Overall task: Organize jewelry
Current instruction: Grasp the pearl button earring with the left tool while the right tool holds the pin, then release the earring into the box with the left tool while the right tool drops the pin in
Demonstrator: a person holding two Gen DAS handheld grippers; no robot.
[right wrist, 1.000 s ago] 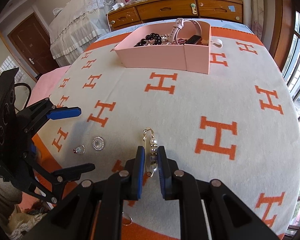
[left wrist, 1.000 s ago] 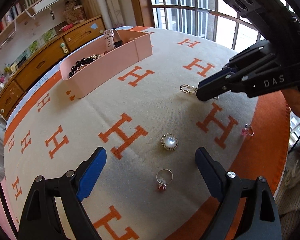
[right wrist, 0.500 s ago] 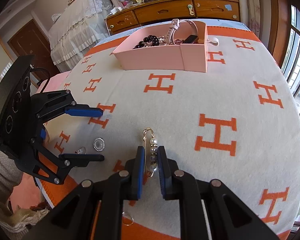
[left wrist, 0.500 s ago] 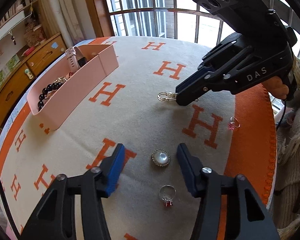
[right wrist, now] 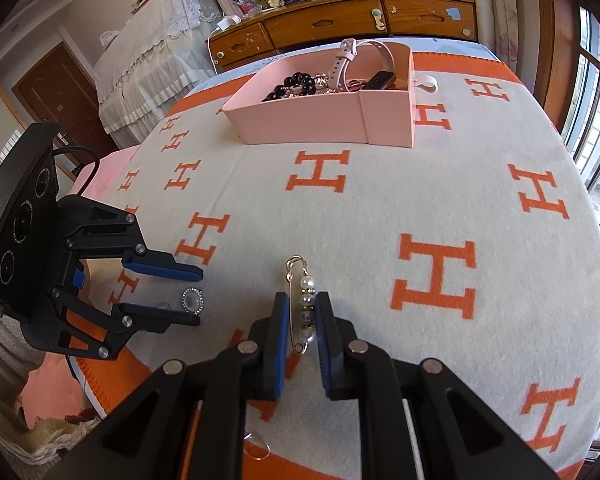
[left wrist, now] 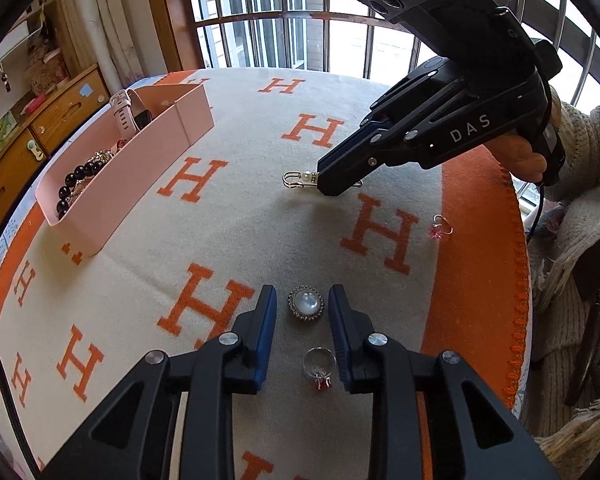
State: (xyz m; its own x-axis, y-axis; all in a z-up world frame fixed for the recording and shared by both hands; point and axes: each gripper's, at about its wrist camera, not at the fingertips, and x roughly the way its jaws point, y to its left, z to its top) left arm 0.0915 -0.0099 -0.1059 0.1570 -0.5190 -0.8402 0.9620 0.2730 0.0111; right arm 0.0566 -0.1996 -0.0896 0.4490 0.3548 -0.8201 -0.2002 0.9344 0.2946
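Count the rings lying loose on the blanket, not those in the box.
2. A red-stone ring lies between the left tongs, just behind the round brooch. A pink-stone ring lies near the orange border. The pink box may hide more.

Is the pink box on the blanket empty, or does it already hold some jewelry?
Not empty. The pink box already holds a black bead bracelet and a pale pink watch, among other pieces too tangled to name.
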